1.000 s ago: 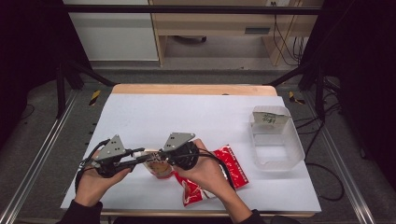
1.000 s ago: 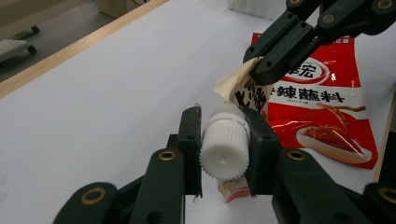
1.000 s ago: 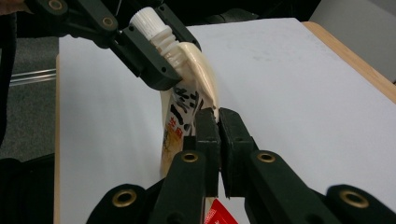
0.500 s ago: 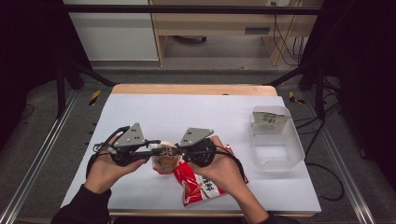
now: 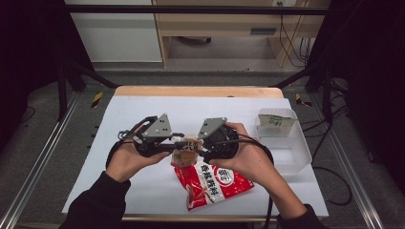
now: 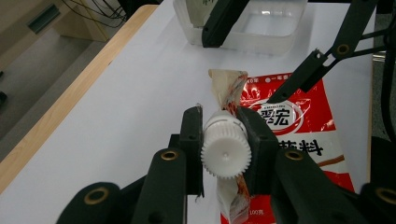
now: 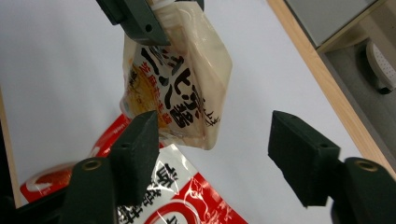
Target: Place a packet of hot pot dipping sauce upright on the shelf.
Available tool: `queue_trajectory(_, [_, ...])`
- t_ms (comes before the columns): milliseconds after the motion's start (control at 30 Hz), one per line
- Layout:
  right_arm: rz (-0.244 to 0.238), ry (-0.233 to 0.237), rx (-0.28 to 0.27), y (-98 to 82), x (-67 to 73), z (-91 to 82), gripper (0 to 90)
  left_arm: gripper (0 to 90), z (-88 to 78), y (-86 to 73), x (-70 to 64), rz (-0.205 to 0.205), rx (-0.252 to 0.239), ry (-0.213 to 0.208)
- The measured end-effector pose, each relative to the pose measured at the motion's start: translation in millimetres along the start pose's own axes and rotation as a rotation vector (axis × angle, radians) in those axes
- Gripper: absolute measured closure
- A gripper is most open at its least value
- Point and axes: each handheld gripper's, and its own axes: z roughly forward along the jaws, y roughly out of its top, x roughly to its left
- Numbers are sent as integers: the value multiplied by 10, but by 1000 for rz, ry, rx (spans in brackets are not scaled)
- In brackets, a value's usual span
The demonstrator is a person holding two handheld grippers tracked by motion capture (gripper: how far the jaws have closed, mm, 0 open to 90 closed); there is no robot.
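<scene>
desk (image 5: 119, 119): white, clear tub (image 5: 286, 143) at right
left gripper (image 6: 224, 140): jaws pinching pouch (image 7: 187, 88) by its white cap (image 6: 225, 154)
right gripper (image 7: 212, 154): jaws spread beside pouch
red packet (image 5: 210, 183): flat underneath

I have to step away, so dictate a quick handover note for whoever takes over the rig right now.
Left gripper: shut on the white ribbed cap of the small pale spouted sauce pouch, held lifted above the table.
Right gripper: open, jaws either side of the pouch's lower end, not gripping.
Red printed seasoning packet: flat on the white table beneath the pouch.
Clear plastic tub: at the table's right.
Done: pouch lifted.
Left: probably close the right gripper on the pouch.
</scene>
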Motion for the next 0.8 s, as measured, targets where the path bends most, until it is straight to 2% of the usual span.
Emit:
queue_trajectory(67, [9, 20, 32, 20, -33, 22, 278, 732, 22, 6, -5, 0, 2, -7])
queue_trajectory(133, [1, 32, 37, 41, -67, 28, 272, 732, 44, 10, -10, 5, 3, -12])
queue_trajectory(200, [17, 44, 37, 63, -107, 39, 277, 732, 56, 14, -18, 14, 6, -16])
queue_trajectory(367, [32, 78, 79, 97, -162, 103, 414, 731, 71, 26, -29, 14, -3, -13])
queue_trajectory(400, [20, 81, 91, 99, -172, 112, 427, 732, 72, 27, -30, 14, -4, -12])
queue_trajectory(500, [31, 104, 102, 117, -156, 133, 526, 731, 77, 31, -34, 13, -4, -8])
queue_trajectory(633, [22, 127, 123, 156, -121, 151, 624, 731, 82, 44, -38, 8, -14, 6])
queue_trajectory(800, [16, 115, 131, 188, -94, 157, 732, 730, 80, 49, -37, 5, -20, 9])
